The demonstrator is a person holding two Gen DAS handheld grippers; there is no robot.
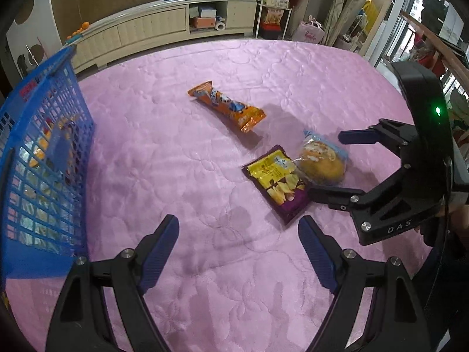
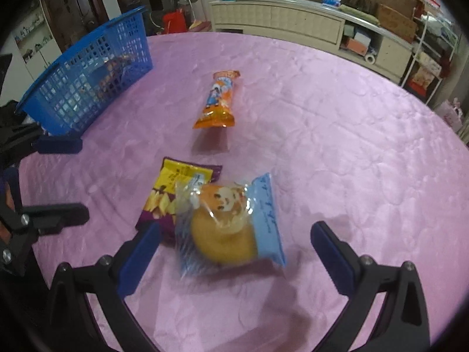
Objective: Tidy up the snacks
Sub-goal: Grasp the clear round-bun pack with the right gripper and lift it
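Note:
Three snacks lie on the pink cloth: an orange wrapped bar (image 1: 227, 107) (image 2: 218, 99), a yellow and purple chip packet (image 1: 277, 183) (image 2: 173, 193), and a clear-wrapped round cake (image 1: 322, 161) (image 2: 225, 228) that overlaps the chip packet. My right gripper (image 2: 234, 246) (image 1: 328, 165) is open, with its fingers on either side of the cake. My left gripper (image 1: 239, 252) (image 2: 61, 182) is open and empty above bare cloth, left of the snacks. A blue mesh basket (image 1: 44, 158) (image 2: 88, 70) at the left holds several snacks.
The pink quilted cloth (image 1: 205, 176) covers a round table. A cream cabinet (image 1: 164, 26) stands beyond the far edge, with shelves (image 1: 272, 3) and bags (image 1: 310, 32) to its right.

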